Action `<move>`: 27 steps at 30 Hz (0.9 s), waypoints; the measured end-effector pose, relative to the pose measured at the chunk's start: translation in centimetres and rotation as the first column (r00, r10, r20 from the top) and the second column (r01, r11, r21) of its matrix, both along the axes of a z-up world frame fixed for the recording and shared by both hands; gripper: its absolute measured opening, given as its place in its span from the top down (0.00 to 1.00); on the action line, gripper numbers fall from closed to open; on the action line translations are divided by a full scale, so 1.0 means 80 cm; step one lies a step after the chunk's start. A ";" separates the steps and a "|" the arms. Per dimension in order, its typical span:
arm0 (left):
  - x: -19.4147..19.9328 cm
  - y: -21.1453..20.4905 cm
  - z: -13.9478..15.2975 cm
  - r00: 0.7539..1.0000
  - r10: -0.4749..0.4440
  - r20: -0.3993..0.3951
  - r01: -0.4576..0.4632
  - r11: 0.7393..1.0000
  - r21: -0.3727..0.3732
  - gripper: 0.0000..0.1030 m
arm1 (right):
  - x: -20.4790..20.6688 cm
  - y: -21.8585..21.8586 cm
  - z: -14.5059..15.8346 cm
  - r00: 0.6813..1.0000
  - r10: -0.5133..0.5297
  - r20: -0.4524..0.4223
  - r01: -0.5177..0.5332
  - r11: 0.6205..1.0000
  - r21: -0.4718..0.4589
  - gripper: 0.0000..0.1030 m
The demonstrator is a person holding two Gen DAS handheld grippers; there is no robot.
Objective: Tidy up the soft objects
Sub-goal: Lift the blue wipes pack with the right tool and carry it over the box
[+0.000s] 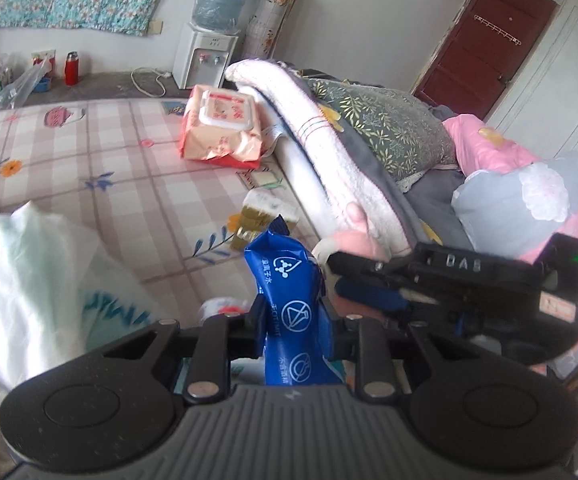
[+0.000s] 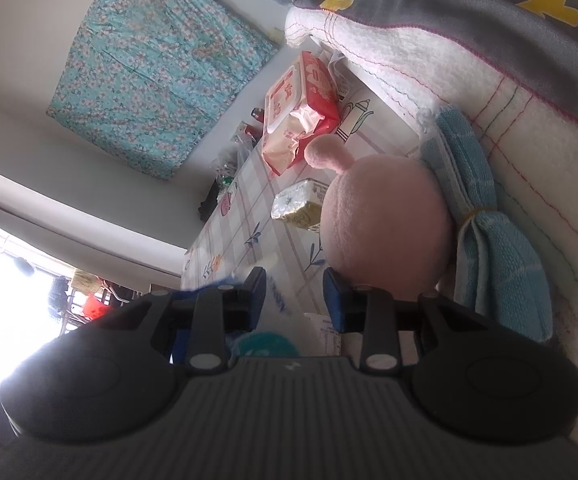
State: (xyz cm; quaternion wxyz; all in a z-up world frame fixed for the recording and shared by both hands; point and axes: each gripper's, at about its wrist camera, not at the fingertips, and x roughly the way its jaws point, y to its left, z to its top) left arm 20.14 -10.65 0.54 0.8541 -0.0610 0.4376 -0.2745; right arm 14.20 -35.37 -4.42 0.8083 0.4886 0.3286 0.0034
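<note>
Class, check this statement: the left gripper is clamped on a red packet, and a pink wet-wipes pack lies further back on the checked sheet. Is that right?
Not quite. The packet pinched in the left gripper is blue with white symbols, not red; the left wrist view shows this. The rest stands: the pink wet-wipes pack lies further back on the checked sheet.

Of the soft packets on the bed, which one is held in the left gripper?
The blue packet, pinched in the left gripper. The pink wipes pack and the small green packet lie untouched on the bed.
</note>
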 end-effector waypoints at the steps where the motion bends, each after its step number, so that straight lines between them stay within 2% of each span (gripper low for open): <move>1: -0.002 0.005 -0.003 1.000 0.002 -0.001 -0.002 1.000 0.004 0.74 | 0.001 0.002 0.000 1.000 0.002 -0.003 -0.002 1.000 -0.002 0.70; 5: -0.004 0.023 -0.013 0.999 0.011 -0.032 -0.011 1.000 -0.027 0.74 | 0.008 0.010 0.001 0.999 0.027 -0.020 -0.027 0.999 -0.025 0.70; 9: -0.005 0.029 -0.016 0.999 0.012 -0.038 -0.013 1.000 -0.023 0.73 | 0.012 0.021 0.008 0.997 0.078 -0.030 -0.079 0.996 -0.044 0.68; 11: -0.005 0.032 -0.016 0.999 0.014 -0.041 -0.015 1.000 -0.023 0.73 | 0.012 0.027 0.015 0.993 0.116 -0.021 -0.117 0.992 -0.047 0.64; 13: -0.006 0.034 -0.017 0.999 0.017 -0.041 -0.017 1.000 -0.017 0.72 | 0.011 0.032 0.018 0.988 0.156 -0.017 -0.157 0.987 -0.040 0.57; 15: -0.008 0.035 -0.017 0.999 0.018 -0.039 -0.019 1.000 -0.012 0.72 | 0.010 0.038 0.017 0.983 0.184 -0.030 -0.185 0.982 -0.037 0.55; 19: -0.007 0.041 -0.019 0.999 0.024 -0.036 -0.024 1.000 -0.006 0.72 | 0.008 0.038 -0.001 0.976 0.205 -0.072 -0.203 0.979 0.028 0.53; 23: -0.006 0.044 -0.021 0.998 0.045 -0.036 -0.044 0.999 0.016 0.70 | 0.010 0.046 -0.018 0.969 0.234 -0.075 -0.227 0.969 0.093 0.49; 27: -0.011 0.046 -0.016 0.999 0.049 -0.022 -0.048 0.998 0.052 0.68 | 0.015 0.054 -0.021 0.968 0.241 -0.069 -0.234 0.968 0.094 0.47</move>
